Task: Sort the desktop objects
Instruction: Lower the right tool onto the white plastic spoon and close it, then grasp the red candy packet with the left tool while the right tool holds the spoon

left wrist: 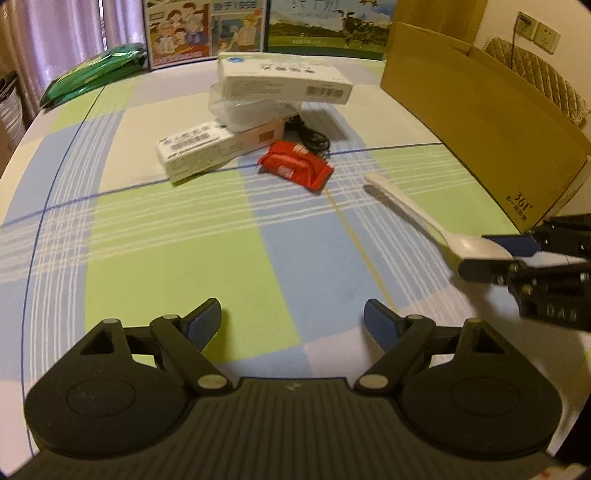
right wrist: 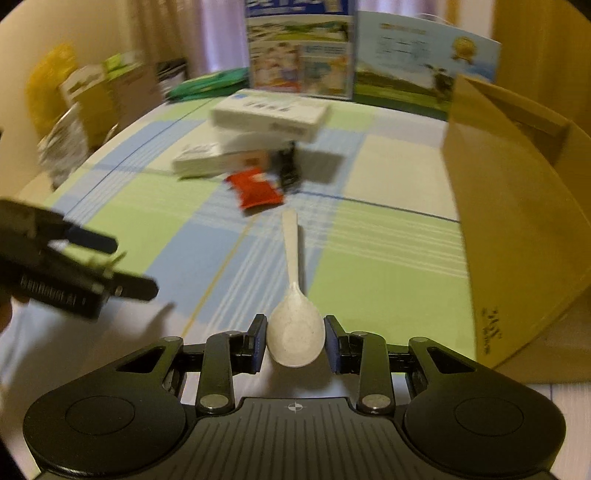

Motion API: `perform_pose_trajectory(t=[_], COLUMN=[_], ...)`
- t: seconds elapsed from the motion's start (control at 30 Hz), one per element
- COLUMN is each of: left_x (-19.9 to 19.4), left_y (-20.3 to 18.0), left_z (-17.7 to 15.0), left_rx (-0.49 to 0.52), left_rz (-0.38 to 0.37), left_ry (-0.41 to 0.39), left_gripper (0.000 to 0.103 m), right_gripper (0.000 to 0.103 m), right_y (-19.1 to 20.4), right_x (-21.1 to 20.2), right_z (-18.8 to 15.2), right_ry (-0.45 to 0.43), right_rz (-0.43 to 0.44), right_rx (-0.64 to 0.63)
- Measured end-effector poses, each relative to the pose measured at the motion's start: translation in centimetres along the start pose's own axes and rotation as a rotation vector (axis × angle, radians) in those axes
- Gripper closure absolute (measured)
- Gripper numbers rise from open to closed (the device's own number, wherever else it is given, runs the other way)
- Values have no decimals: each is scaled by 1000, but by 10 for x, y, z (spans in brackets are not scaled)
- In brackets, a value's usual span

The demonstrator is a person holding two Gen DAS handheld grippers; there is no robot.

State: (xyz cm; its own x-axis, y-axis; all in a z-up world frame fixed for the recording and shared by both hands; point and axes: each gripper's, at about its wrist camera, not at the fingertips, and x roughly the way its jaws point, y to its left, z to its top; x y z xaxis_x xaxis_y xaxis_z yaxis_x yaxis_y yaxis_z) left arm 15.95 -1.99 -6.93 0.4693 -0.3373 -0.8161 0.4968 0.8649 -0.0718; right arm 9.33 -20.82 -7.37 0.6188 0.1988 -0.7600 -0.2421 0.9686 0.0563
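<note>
A white plastic spoon [right wrist: 291,251] points away from my right gripper [right wrist: 295,343], which is shut on its bowl; the handle hangs a little above the checked tablecloth [left wrist: 166,258] and casts a shadow. The left wrist view shows the same spoon [left wrist: 406,206] held by the right gripper [left wrist: 484,254] at the right edge. My left gripper [left wrist: 291,321] is open over the cloth with nothing between its fingers. Farther back lie a red snack packet [left wrist: 295,166], two white boxes [left wrist: 284,79] [left wrist: 207,147], a clear plastic container [left wrist: 251,110] and a black cable [left wrist: 310,136].
An open cardboard box [left wrist: 480,122] stands on the right side of the table, close to the spoon. A green bag [left wrist: 92,74] lies at the back left. Printed display boards [left wrist: 207,29] stand along the far edge.
</note>
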Motion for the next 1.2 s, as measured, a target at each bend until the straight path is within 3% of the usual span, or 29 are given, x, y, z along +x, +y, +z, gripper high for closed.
perform_pose_trajectory(t=[0.33,0.7,1.0,1.2], left_x=[28,64,87,96], left_y=[3,5,4,6], left_z=[40,74,81,88], left_rx=[-2,170,277,286], left_rz=[-7,-57,-84,-111], left_ry=[-84,-119,-138,-132], left_gripper=[22,22,22,29], right_gripper=[73,73,73,73], right_y=[-22,-39,-49,-50], right_x=[23,43,51,51], right_z=[27,50,56,55], right_ry=[-32,-51,-48,-44], right_rz=[-42,-45,-46,-44], right_rx=[117,159,189,198])
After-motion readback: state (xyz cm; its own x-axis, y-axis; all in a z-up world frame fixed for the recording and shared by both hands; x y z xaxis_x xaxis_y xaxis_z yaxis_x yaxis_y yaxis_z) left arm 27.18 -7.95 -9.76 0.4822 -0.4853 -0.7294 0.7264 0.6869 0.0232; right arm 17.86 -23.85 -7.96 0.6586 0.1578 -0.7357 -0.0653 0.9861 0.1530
